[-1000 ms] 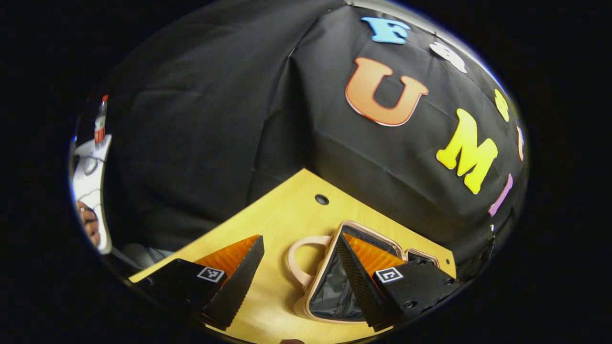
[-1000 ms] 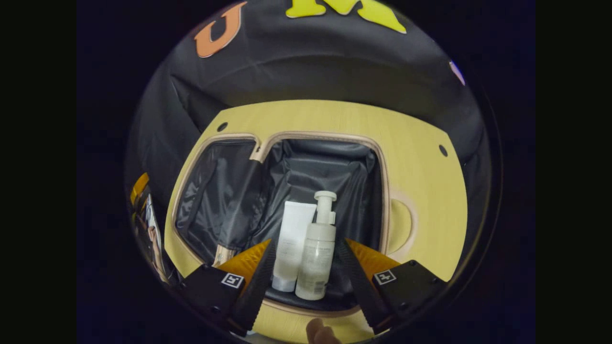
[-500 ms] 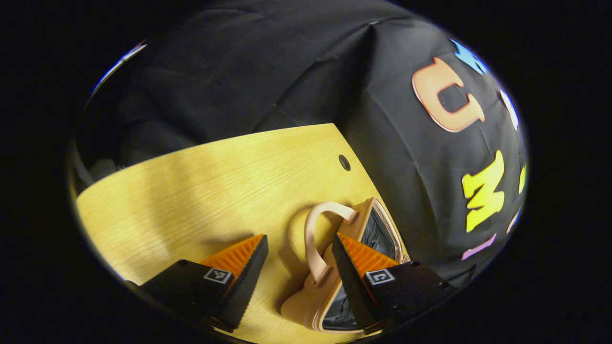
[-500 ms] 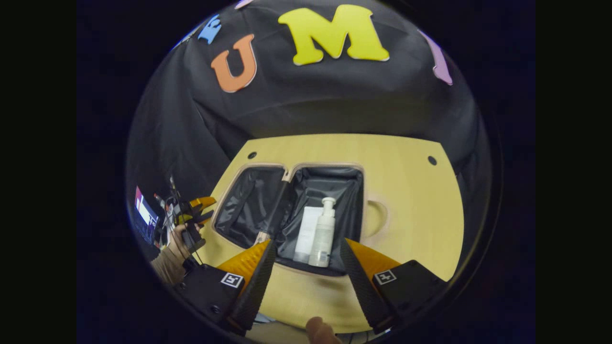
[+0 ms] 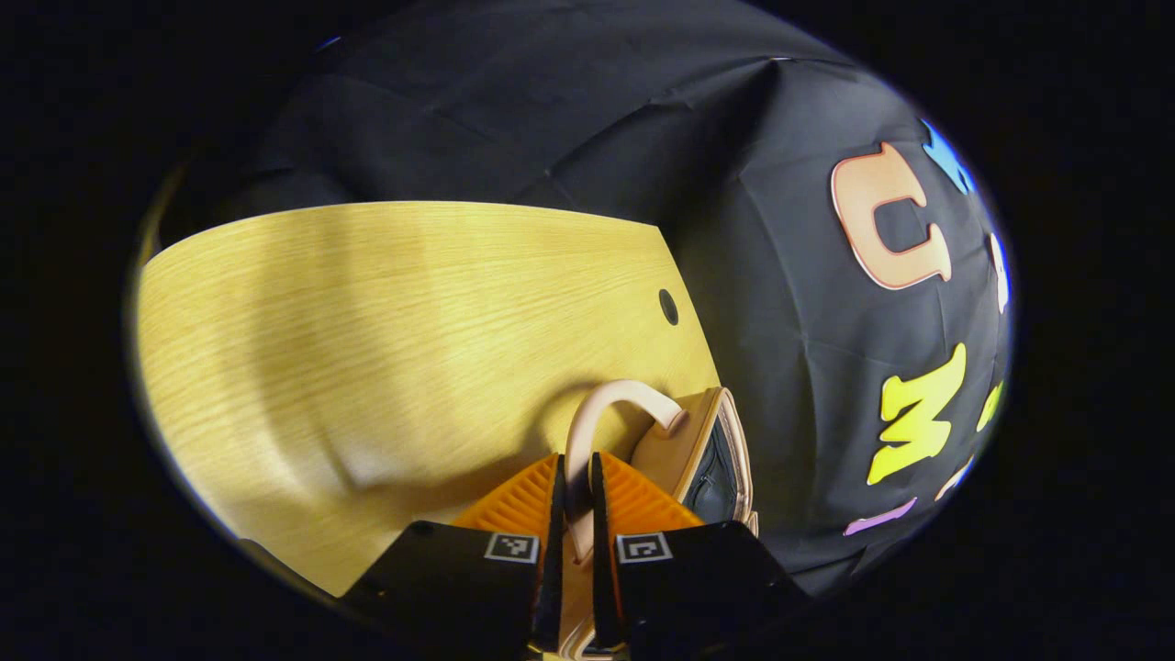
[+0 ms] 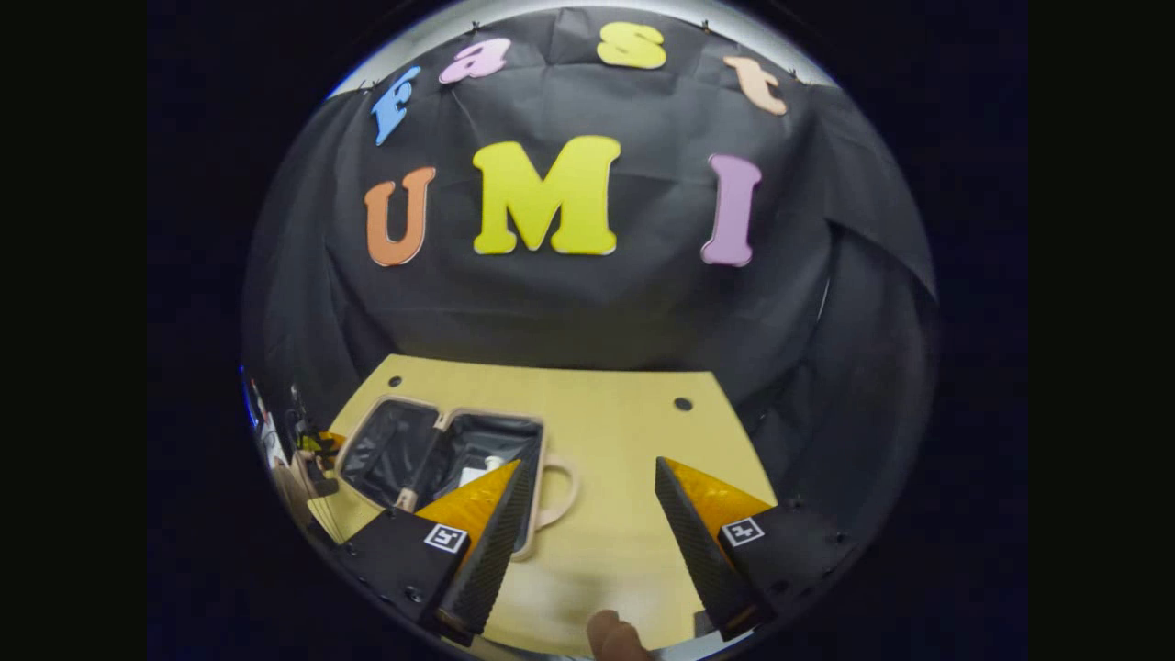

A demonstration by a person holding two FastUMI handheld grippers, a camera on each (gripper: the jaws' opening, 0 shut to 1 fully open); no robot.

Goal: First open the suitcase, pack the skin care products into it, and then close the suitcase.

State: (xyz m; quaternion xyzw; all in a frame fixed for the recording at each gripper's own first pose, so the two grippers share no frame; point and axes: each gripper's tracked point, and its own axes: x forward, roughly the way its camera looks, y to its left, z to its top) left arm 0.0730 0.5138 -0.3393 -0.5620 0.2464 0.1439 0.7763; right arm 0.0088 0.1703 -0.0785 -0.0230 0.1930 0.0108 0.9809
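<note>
In the left gripper view, the left hand-held gripper (image 5: 574, 542) comes in low over the table (image 5: 367, 321), its two fingers drawn close together and clamped on the near end of the suitcase's handle (image 5: 601, 413). The handle arches up and away from the fingers toward the far table edge. The suitcase (image 5: 707, 454) lies just right of the fingers, seen edge-on, its long side running away from the camera, a sliver of dark lining showing.

In the right gripper view, the right hand-held gripper (image 6: 587, 514) is held high and back from the suitcase (image 6: 441, 450), fingers spread wide with nothing between them, bare table (image 6: 624, 431) beneath. The suitcase lies open and flat to the left of the gripper, both dark-lined halves facing up. A pale skin care product (image 6: 479, 473) rests in the half nearer the gripper, partly hidden behind the left finger.
</note>
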